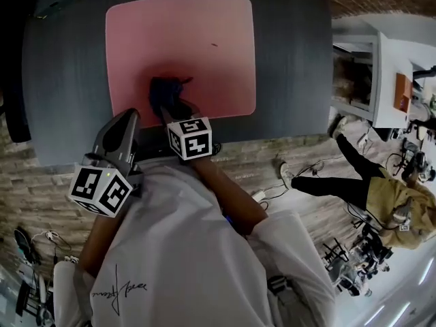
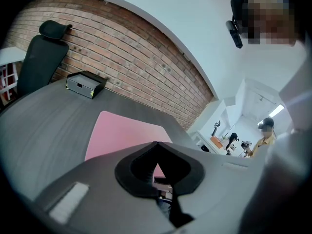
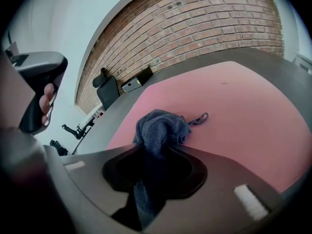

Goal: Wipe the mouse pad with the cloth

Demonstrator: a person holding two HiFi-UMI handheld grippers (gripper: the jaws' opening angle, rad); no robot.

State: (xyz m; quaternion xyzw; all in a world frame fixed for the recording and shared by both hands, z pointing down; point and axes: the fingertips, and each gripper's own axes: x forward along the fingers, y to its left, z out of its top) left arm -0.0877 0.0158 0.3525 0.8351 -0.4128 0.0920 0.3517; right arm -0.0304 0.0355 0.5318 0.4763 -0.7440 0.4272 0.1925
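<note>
A pink mouse pad (image 1: 197, 39) lies on the dark grey table (image 1: 61, 80). A dark blue cloth (image 1: 167, 92) rests bunched on the pad's near edge, with my right gripper (image 1: 167, 107) shut on it. In the right gripper view the cloth (image 3: 158, 130) runs back between the jaws, its loop lying on the mouse pad (image 3: 243, 111). My left gripper (image 1: 129, 125) hangs by the table's near edge, left of the right one, shut with nothing in it. In the left gripper view the left gripper (image 2: 157, 145) has its jaw tips touching, the mouse pad (image 2: 117, 133) beyond them.
A small dark speck (image 1: 214, 45) marks the pad's far part. A black box (image 2: 85, 84) and a black chair (image 2: 41, 57) stand at the table's far side, before a brick wall. A person (image 1: 381, 189) crouches on the floor to the right.
</note>
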